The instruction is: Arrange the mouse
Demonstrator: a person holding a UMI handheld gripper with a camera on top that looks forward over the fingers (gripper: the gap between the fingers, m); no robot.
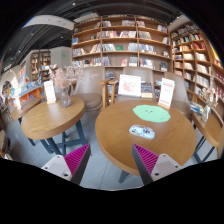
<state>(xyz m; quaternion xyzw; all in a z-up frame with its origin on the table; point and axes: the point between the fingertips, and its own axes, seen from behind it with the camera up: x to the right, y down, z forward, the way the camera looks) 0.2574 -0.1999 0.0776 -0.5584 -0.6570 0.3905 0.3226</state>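
A round wooden table [125,135] stands just ahead of my fingers, to the right. A round green mat [150,112] lies on it, with a small dark object on the mat that may be the mouse [156,116]; it is too small to tell. A small pale object [144,132] lies on the table nearer to me than the mat. My gripper [110,165] is open and empty, with its magenta pads [72,161] wide apart. It is held above the floor, short of the table's front edge.
A second round wooden table [48,120] stands ahead on the left, with a glass vase [64,96] and a white sign card [49,92] on it. More white sign cards [130,85] stand beyond. Bookshelves [120,45] line the back and right walls. Grey floor [100,160] lies between the tables.
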